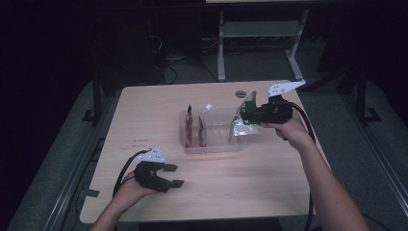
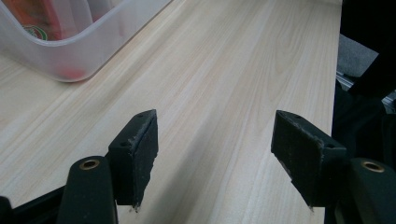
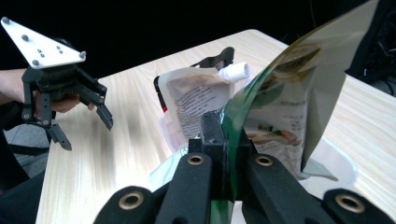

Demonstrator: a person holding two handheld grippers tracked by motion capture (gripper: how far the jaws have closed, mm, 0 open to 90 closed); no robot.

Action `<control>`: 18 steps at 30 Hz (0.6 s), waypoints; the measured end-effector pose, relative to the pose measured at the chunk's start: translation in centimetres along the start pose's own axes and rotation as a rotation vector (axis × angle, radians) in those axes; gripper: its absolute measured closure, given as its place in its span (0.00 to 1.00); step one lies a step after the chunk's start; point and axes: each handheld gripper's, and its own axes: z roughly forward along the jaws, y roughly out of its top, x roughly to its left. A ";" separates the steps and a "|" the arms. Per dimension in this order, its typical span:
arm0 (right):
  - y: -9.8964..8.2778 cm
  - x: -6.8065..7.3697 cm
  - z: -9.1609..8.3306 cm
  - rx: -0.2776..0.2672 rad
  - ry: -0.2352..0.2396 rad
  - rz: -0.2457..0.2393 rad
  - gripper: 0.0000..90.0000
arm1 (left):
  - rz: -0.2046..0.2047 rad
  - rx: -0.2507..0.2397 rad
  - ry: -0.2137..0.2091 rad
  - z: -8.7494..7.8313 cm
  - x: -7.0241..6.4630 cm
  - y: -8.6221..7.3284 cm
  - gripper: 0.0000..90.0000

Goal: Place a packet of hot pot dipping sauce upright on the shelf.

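Right tongs (image 1: 248, 115) clamp a green pouch (image 3: 280, 107) over the right end of the bin (image 1: 211, 147); left tongs (image 1: 171, 175) rest open on the tabletop (image 1: 269, 168). Step: placing. Next: lower pouch into the empty compartment, upright, then release.

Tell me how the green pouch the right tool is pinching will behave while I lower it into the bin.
The green pouch will probably flex: it bows sideways above the right tool. It looks light, held by one edge. Its glossy film may slip, and it could lean against the bin wall.
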 end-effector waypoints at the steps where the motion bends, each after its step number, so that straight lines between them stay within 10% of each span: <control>1: 0.0 0.0 0.2 0.003 0.003 -0.002 1.00 | 0.000 0.000 0.001 0.0 0.0 0.0 0.35; 18: -1.2 -0.8 1.8 0.031 0.012 0.034 1.00 | 0.002 0.006 -0.005 0.1 0.0 0.0 0.35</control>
